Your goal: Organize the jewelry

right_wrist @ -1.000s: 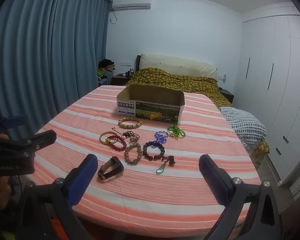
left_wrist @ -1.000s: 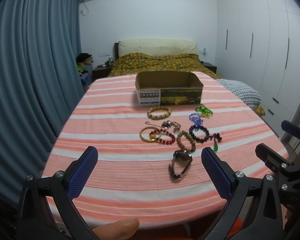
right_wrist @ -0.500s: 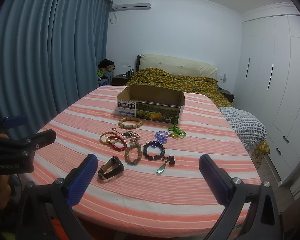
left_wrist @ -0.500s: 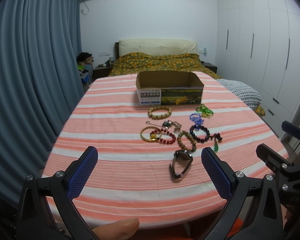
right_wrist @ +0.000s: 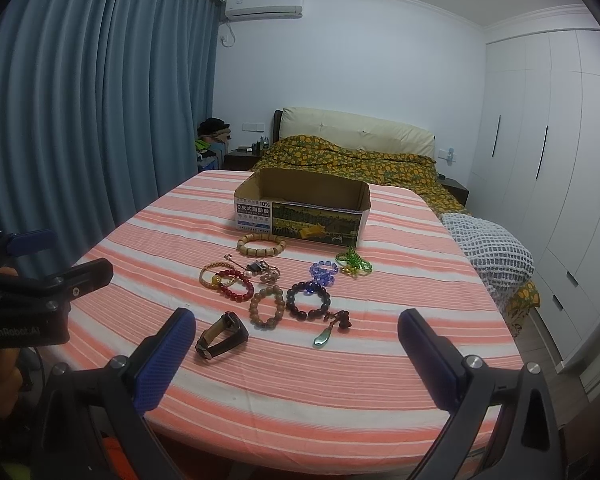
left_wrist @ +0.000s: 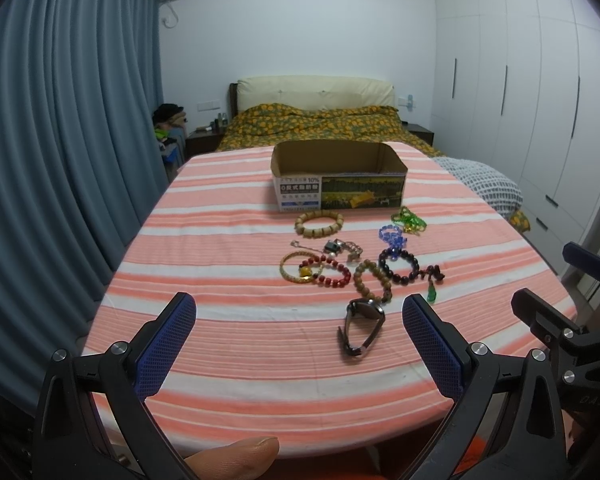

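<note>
Left wrist view: left gripper (left_wrist: 299,338) hangs over the near edge of the striped table (left_wrist: 228,216), jaws spread wide, nothing between the pads. A thumb tip (left_wrist: 236,456) shows at the bottom. Jewelry lies in a loose cluster mid-table, toward the right edge: watch (left_wrist: 361,327) nearest, on its side; brown bead bracelet (left_wrist: 373,278) touching it just behind; dark bead bracelet (left_wrist: 400,266) w/ green pendant (left_wrist: 432,293) to the right; red bead bracelet (left_wrist: 330,270) overlapping a gold bangle (left_wrist: 298,267) to the left. Further back, pale wooden bracelet (left_wrist: 319,222) sits just in front of the open cardboard box (left_wrist: 338,178), which stands near the far edge. Blue crystal bracelet (left_wrist: 392,236) and green bead strand (left_wrist: 409,216) lie toward the right edge. Right gripper's body is visible at the right border.

Right wrist view: right gripper (right_wrist: 296,354) also over the near edge, jaws wide apart, empty. Watch (right_wrist: 221,335) sits just right of its left pad. Box (right_wrist: 302,210) looks empty as far as the inside shows. Left gripper (right_wrist: 40,292) juts in at the left border.
</note>
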Demonstrator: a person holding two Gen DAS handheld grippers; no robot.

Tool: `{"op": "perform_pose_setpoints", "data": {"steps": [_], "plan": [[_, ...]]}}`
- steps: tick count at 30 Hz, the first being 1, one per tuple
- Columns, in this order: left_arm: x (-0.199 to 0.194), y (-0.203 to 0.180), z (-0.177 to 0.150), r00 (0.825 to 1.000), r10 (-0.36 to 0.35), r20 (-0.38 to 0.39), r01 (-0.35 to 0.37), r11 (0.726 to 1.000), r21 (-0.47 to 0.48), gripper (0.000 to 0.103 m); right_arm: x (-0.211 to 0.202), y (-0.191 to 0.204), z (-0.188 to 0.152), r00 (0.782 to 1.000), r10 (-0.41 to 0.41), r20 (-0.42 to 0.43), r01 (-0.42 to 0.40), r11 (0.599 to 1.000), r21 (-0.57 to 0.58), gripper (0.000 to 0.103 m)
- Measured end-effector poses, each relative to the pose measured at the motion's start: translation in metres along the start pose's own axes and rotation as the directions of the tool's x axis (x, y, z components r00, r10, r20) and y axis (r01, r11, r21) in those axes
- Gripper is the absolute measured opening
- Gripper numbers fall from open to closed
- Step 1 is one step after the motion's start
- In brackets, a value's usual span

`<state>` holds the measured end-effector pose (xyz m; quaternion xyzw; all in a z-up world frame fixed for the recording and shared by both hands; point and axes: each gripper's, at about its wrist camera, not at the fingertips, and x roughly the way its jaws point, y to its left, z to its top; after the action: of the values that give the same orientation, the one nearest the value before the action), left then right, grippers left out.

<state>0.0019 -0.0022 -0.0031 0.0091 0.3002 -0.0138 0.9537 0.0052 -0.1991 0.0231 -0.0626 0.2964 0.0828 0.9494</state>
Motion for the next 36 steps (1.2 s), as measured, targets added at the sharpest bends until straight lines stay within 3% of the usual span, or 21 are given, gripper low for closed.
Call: {"op": "perform_pose_setpoints", "data": {"steps": [36], "plan": [[-0.0014, 0.002, 0.0001, 1.0, -0.001, 0.008, 0.001, 1.0, -0.005, 0.103, -0.0006, -0.0005, -0.0016, 1.0, -0.002, 0.018, 0.002, 1.0, -0.005, 0.103]]}}
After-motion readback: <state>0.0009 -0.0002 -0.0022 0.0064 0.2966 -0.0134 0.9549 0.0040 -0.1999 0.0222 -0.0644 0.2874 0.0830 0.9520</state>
